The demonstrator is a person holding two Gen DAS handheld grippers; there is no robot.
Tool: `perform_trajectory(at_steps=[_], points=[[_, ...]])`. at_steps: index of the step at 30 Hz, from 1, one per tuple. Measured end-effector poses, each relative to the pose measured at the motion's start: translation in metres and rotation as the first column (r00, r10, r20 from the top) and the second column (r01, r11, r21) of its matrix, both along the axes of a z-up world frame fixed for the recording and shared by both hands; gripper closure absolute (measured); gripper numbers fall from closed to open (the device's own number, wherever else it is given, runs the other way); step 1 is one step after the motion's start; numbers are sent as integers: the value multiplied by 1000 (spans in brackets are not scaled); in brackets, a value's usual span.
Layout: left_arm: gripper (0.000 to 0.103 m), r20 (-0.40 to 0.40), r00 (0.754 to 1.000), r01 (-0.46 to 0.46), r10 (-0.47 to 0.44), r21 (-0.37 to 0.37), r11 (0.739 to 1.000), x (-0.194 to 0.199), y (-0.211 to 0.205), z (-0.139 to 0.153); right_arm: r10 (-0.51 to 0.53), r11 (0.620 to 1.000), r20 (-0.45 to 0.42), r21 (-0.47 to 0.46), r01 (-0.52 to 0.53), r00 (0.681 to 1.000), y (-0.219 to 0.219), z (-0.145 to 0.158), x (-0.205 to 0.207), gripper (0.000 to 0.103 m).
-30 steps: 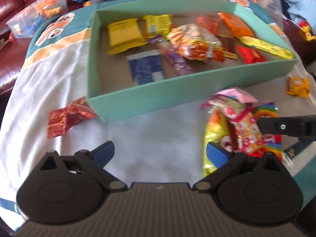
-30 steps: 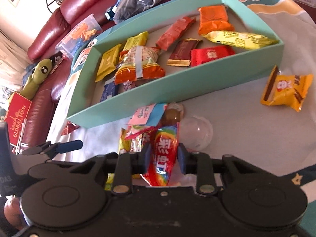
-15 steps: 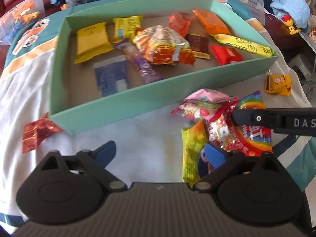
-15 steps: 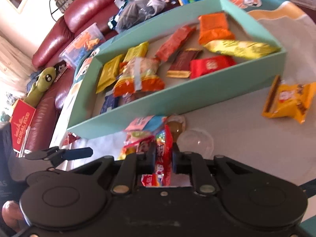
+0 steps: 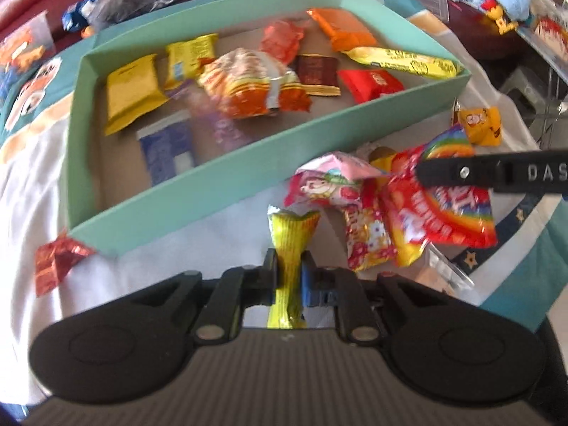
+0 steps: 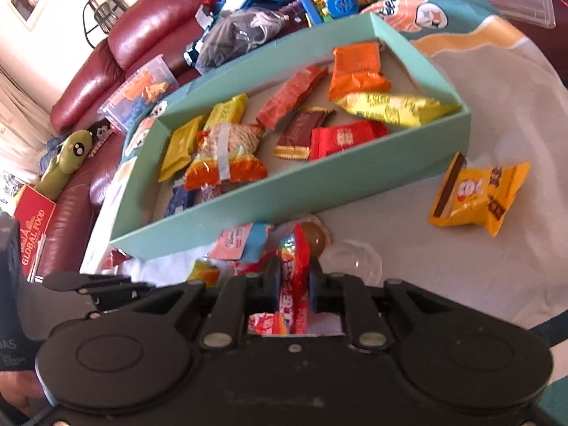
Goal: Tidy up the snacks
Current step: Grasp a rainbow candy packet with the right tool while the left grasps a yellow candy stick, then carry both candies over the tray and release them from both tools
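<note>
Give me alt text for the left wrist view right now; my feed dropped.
The left gripper is shut on a yellow-green snack packet on the white cloth, just in front of the teal tray holding assorted snacks. To the right, the right gripper's fingers pinch a rainbow candy bag beside a pile of loose packets.

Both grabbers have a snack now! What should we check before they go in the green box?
1. Left gripper shut on the yellow-green packet: ok.
2. Right gripper shut on the rainbow candy bag: ok.
3. Neighbouring pink packet free of the rainbow bag: cannot tell, they overlap.
4. Bare floor in the teal box for more snacks: ok, near its front left corner.
5. Grips firm enough to lift: cannot tell.
6. Snacks outside the box, like the orange-yellow packet: not ok, several remain.
</note>
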State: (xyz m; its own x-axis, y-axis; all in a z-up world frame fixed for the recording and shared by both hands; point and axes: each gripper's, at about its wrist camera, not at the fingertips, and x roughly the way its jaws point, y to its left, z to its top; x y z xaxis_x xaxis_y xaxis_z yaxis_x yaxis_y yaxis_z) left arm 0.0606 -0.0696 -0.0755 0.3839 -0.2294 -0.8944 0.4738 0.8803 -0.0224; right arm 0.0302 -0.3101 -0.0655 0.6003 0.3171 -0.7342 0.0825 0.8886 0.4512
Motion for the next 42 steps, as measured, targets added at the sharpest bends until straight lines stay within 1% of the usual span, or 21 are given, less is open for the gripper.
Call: perform_trajectory(at_steps=[2, 5, 10, 13, 16, 18, 24, 29, 32, 37, 38, 39, 40, 41, 42], points=[[91, -4, 1000, -14, 14, -21, 1000, -2, 12, 9, 1, 1000, 10, -1, -1, 1000, -3, 6, -2, 89], [91, 11, 999, -31, 32, -62, 998, -5, 28, 27, 5, 1000, 25, -2, -5, 1000, -6, 17, -5, 89], [91, 52, 997, -51, 58, -123, 991, 5, 44, 60, 1, 1000, 90, -10, 0, 996, -18, 50, -1, 89], [91, 84, 994, -55, 69, -152, 987, 21, 45, 78, -12, 999, 129, -28, 16, 992, -25, 68, 14, 89], [91, 127, 989, -57, 77, -154, 986, 45, 40, 93, -25, 999, 162, -40, 32, 986, -31, 84, 39, 89], [91, 133, 988, -63, 84, -154, 986, 67, 33, 98, -35, 998, 175, -44, 43, 984, -35, 91, 60, 89], [91, 124, 987, -81, 99, -144, 986, 130, 11, 95, -43, 997, 174, -61, 54, 984, -42, 98, 129, 89], [91, 114, 988, -86, 102, -134, 987, 174, -12, 84, -34, 995, 152, -91, 49, 988, -41, 86, 175, 89], [91, 106, 989, -94, 108, -125, 988, 195, -24, 75, -30, 991, 133, -127, 47, 991, -40, 75, 195, 89], [90, 100, 986, -119, 132, -120, 986, 220, -38, 63, -39, 983, 114, -172, 58, 993, -42, 63, 212, 89], [87, 100, 985, -129, 141, -118, 985, 225, -41, 61, -41, 983, 115, -175, 61, 993, -43, 61, 215, 89], [78, 105, 982, -142, 154, -109, 984, 228, -43, 59, -41, 983, 116, -175, 61, 992, -44, 60, 218, 89], [68, 114, 979, -160, 170, -92, 983, 229, -45, 57, -36, 983, 114, -174, 55, 993, -43, 59, 221, 85], [42, 119, 975, -178, 186, -77, 981, 230, -46, 56, -34, 983, 109, -174, 53, 993, -43, 58, 222, 73], [31, 129, 972, -189, 197, -71, 979, 229, -46, 55, -37, 984, 109, -169, 55, 993, -43, 59, 222, 61]])
